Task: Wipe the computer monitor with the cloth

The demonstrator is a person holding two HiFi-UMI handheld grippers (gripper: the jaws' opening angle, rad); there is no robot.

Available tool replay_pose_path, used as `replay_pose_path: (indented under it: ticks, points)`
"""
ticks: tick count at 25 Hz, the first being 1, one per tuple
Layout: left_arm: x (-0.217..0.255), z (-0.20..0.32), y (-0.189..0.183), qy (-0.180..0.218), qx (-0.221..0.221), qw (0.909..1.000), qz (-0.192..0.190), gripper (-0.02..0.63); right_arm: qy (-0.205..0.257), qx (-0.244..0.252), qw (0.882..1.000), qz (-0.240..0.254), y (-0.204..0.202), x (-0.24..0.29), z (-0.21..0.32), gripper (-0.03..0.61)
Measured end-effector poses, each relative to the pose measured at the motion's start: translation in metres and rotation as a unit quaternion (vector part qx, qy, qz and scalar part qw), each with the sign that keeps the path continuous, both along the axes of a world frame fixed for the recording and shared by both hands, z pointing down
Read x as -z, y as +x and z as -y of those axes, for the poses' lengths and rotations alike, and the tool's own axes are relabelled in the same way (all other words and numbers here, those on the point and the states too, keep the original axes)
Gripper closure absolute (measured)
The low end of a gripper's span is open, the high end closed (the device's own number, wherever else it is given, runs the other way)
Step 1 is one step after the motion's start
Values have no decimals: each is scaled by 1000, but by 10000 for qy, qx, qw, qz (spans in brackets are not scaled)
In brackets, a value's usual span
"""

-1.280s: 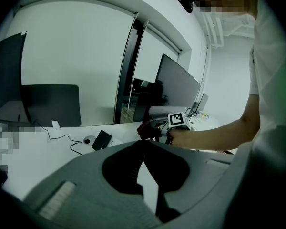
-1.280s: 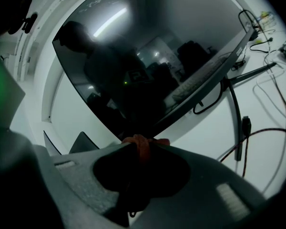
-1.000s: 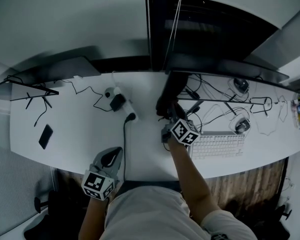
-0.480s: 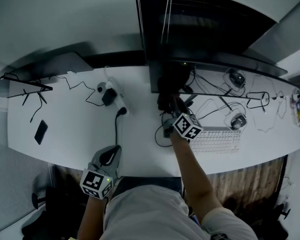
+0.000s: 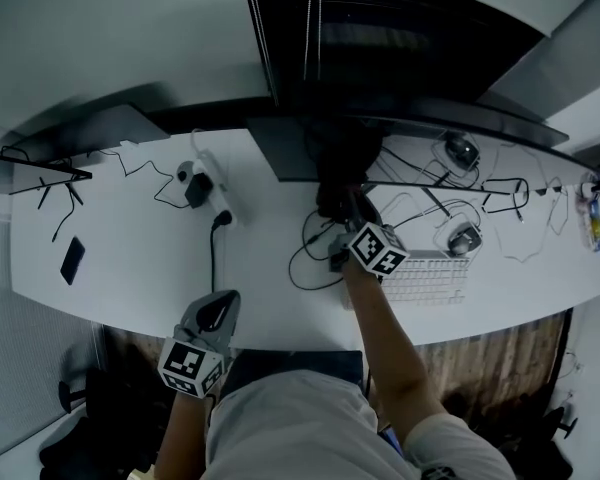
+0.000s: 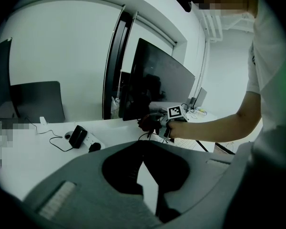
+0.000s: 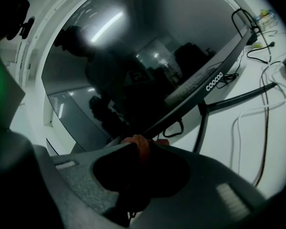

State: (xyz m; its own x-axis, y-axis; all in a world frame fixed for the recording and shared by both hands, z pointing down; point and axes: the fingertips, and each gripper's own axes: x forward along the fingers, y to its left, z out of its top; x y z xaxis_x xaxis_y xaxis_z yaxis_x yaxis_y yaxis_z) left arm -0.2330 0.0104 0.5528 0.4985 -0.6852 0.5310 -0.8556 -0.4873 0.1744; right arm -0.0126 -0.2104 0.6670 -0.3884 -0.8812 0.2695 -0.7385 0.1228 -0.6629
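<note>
Right gripper view: right tongs [image 7: 145,145] pinching reddish cloth [image 7: 138,144] near lower edge of monitor [image 7: 133,70]; left tongs [image 6: 142,141] pressed together, empty, well short of monitor.

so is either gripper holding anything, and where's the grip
The right gripper is shut on the orange-red cloth, pinching a bunched fold at its jaw tips. The left gripper is shut and empty.

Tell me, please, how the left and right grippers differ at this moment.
The right gripper is shut on the cloth; the left gripper holds nothing, jaws together. The right gripper reaches up to the monitor; the left gripper hangs back at the near edge of the desk. Both face the monitor.
</note>
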Motion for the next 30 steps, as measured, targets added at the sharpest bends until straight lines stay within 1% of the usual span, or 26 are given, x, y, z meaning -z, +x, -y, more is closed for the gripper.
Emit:
replay_pose_path:
  ticks: [14,21,25,30]
  points:
    - [-6,12,76,-68,-173,9998,-92,606,-22,-163,9999,-32,91,-1,3,506]
    - [-12,18,116,-112,-302,9994,-125,606,-7,-339,9994,-21,140,-2,4,506]
    - [-15,23,136,-163,-401,9990,-142,606,-33,-476,9989,21,169,-5,5,506]
    - [-18,34,164,-188,-531,9983,-168,606,-129,-532,9985,-66,201,-8,5,506]
